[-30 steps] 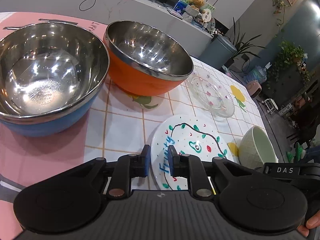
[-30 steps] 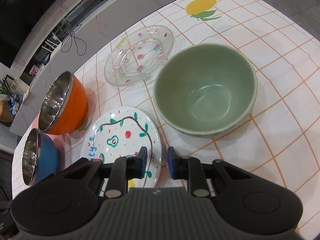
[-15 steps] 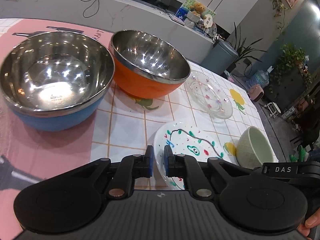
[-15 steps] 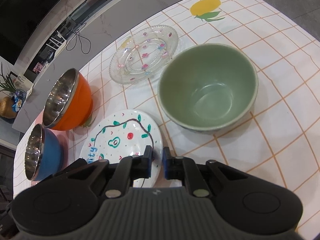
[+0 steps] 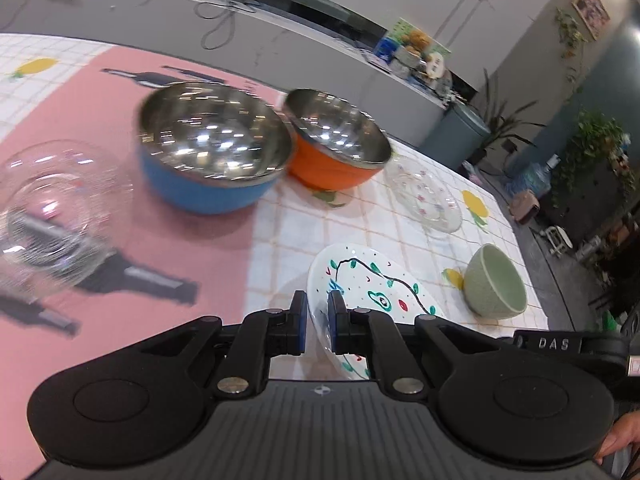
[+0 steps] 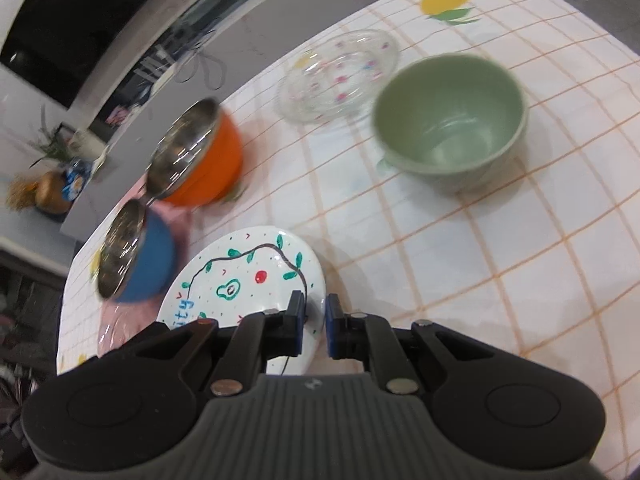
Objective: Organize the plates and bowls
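Both grippers hold the white painted "Fruity" plate (image 5: 372,292) by opposite rims, lifted and tilted above the table. My left gripper (image 5: 318,324) is shut on its near rim. My right gripper (image 6: 314,322) is shut on the plate (image 6: 244,280) too. A blue steel-lined bowl (image 5: 212,148) and an orange one (image 5: 336,140) stand side by side beyond. A clear patterned glass plate (image 5: 428,196) and a green ceramic bowl (image 5: 494,282) sit to the right; the green bowl (image 6: 448,120) is also in the right wrist view.
A clear glass bowl (image 5: 52,208) sits on the pink mat (image 5: 80,120) at the left. The checked tablecloth (image 6: 500,260) covers the table. A grey counter (image 5: 240,36) runs behind the table. The table's right edge is near the green bowl.
Both grippers closed on the painted plate's rims and lifted it off the table, tilting it. Both cameras rose and pulled back; the glass bowl came into the left view.
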Action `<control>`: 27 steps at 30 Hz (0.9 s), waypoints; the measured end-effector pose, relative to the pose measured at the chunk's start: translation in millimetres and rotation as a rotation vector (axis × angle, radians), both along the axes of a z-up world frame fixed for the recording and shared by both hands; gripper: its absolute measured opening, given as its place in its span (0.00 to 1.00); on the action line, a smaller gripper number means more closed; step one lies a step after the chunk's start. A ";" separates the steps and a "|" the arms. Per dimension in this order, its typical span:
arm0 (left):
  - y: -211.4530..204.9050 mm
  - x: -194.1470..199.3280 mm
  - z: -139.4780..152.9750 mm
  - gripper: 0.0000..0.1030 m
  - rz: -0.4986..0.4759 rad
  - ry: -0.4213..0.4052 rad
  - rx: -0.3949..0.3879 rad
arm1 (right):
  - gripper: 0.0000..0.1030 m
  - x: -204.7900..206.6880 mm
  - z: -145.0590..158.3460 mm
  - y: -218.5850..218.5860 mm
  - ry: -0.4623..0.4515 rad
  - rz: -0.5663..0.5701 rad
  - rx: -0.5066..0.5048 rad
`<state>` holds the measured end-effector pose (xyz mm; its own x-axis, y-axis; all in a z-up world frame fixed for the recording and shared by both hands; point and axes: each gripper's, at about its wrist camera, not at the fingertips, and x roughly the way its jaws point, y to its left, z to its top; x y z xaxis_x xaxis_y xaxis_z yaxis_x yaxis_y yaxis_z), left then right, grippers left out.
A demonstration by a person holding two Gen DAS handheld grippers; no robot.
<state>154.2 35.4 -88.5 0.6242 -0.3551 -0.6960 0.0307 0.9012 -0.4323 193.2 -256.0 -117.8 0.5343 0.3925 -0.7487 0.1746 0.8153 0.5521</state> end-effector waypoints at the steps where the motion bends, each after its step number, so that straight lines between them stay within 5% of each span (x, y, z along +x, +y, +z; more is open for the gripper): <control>1: 4.2 -5.9 1.7 0.11 0.012 0.005 0.010 | 0.09 -5.3 0.7 5.4 -0.006 0.016 0.002; 13: 56.2 -63.7 -6.9 0.11 0.161 0.107 0.047 | 0.08 -50.2 -2.9 70.5 -0.035 0.209 -0.013; 27: 68.1 -77.7 -27.7 0.12 0.157 0.147 0.059 | 0.08 -56.2 -16.6 96.1 -0.007 0.291 -0.090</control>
